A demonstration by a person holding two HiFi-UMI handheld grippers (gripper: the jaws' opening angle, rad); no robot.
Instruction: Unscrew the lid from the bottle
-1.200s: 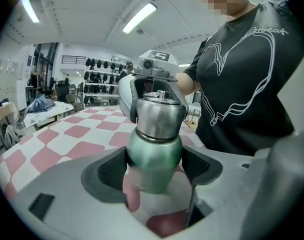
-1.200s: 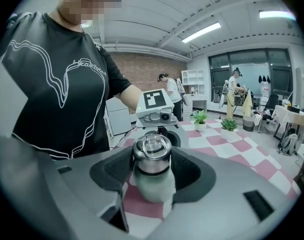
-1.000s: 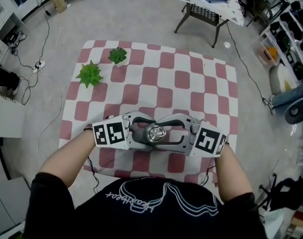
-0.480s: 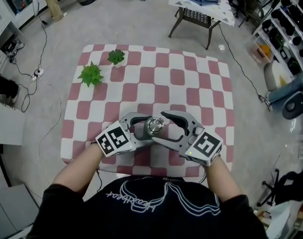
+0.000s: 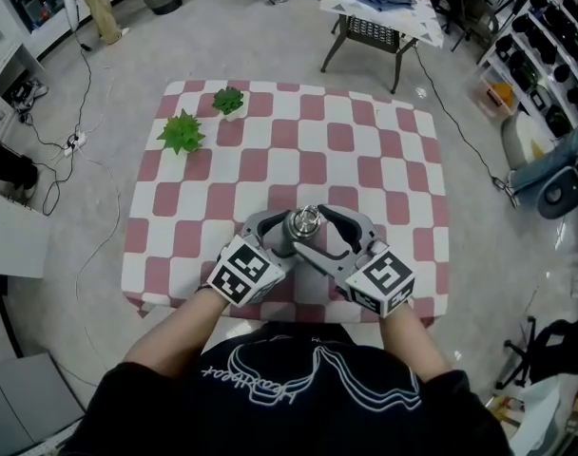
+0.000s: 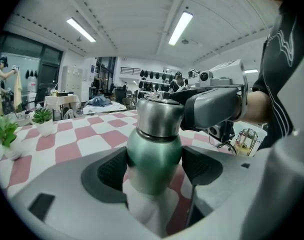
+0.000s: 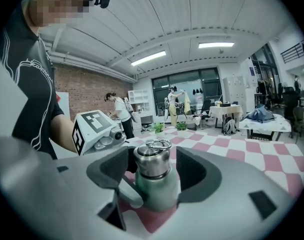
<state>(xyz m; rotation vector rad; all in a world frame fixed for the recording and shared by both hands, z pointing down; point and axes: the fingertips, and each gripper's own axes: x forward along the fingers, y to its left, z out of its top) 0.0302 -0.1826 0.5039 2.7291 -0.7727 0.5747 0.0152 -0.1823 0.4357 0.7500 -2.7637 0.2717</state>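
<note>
Spread over the table: red-and-white checked cloth [image 5: 365,160]. Near its front edge, closing in from opposite sides:
- Left gripper [image 6: 155,170]: clamped on the green body of the bottle [image 6: 153,149], both pads pressing it.
- Right gripper [image 7: 154,173]: set round the steel lid [image 7: 153,161] at near-full spread, pads clear of it. Just opened wide, then narrowed slightly.
</note>
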